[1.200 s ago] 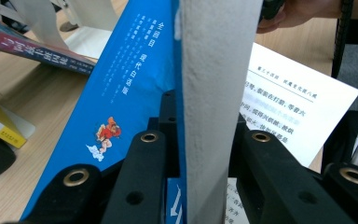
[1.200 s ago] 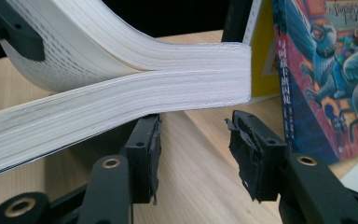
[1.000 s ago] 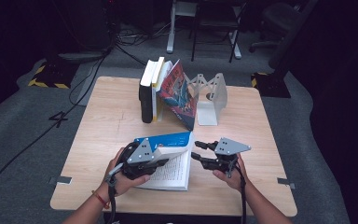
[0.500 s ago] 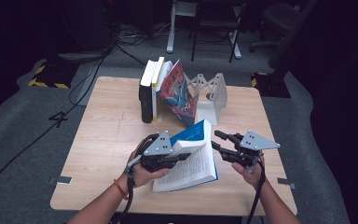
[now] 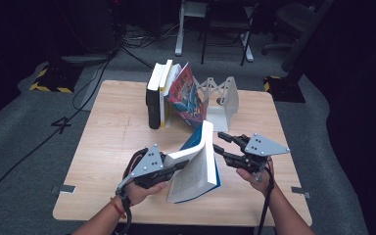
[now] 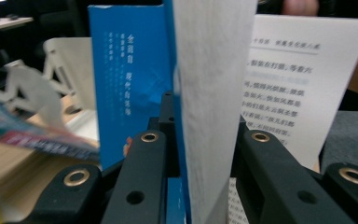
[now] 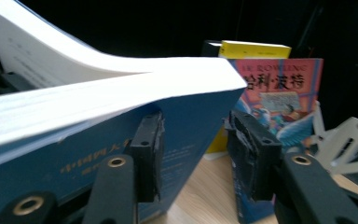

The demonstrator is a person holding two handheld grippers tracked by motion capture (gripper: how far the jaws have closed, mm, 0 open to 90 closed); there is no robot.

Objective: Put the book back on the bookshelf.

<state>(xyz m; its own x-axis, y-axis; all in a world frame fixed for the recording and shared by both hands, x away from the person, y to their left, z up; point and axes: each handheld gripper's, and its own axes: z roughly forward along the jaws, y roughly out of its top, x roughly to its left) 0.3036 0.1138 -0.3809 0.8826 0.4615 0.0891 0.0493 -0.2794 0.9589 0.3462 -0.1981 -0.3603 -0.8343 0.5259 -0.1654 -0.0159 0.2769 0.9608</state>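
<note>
1. The left gripper (image 5: 174, 168) has its black jaws clamped on the thick white page block and blue cover of the blue paperback (image 5: 200, 159), low on the book's near edge.
2. The right gripper (image 5: 220, 147) stands at the book's far side. Its jaws have just been opening, and in the right gripper view the blue cover (image 7: 186, 126) sits between the ribbed pads with a gap on one side, so it isn't pinched.
3. A second ago the book lay open and flat on the wooden table (image 5: 112, 132); now it is tipped up, pages fanning.
4. Beyond both grippers stand a black book, a yellow one and a colourful paperback (image 5: 186, 95) reading "J.K. ROWLING" in the right gripper view, beside a white lattice bookend (image 5: 223, 95).
</note>
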